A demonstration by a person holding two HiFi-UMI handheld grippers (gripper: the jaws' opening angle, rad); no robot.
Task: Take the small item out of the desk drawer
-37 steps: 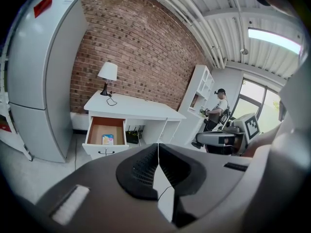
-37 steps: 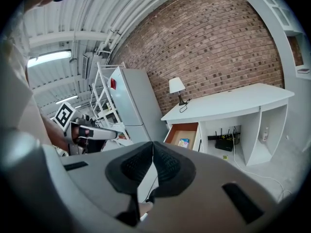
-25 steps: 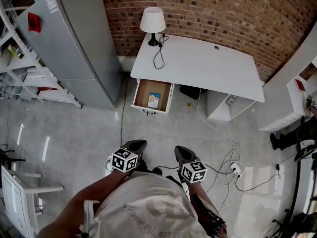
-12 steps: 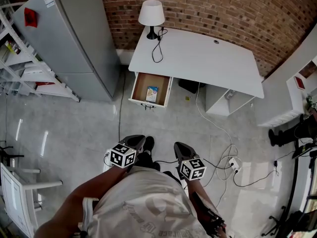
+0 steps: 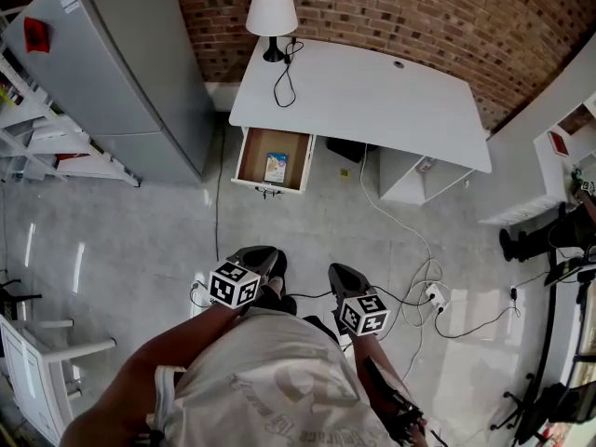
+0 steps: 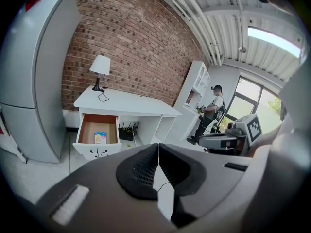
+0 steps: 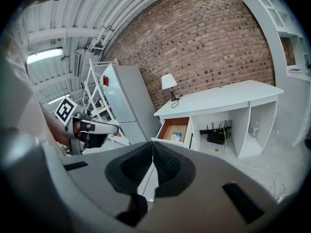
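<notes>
A white desk stands against the brick wall, and its left drawer is pulled out. A small light-blue packet lies flat on the wooden bottom; the left gripper view shows the packet and the right gripper view shows the packet too. Both grippers are held close to the person's body, well short of the desk. My left gripper is shut with nothing in it, jaws meeting. My right gripper is shut and empty as well, pads together.
A lamp with a cord sits on the desk's left corner. A grey fridge stands left of the desk, white shelving beyond it. Cables and a power strip lie on the floor at right. A person stands by a white cabinet.
The desk and open drawer have shifted up and left in the head view. Both grippers stay shut near the body.
</notes>
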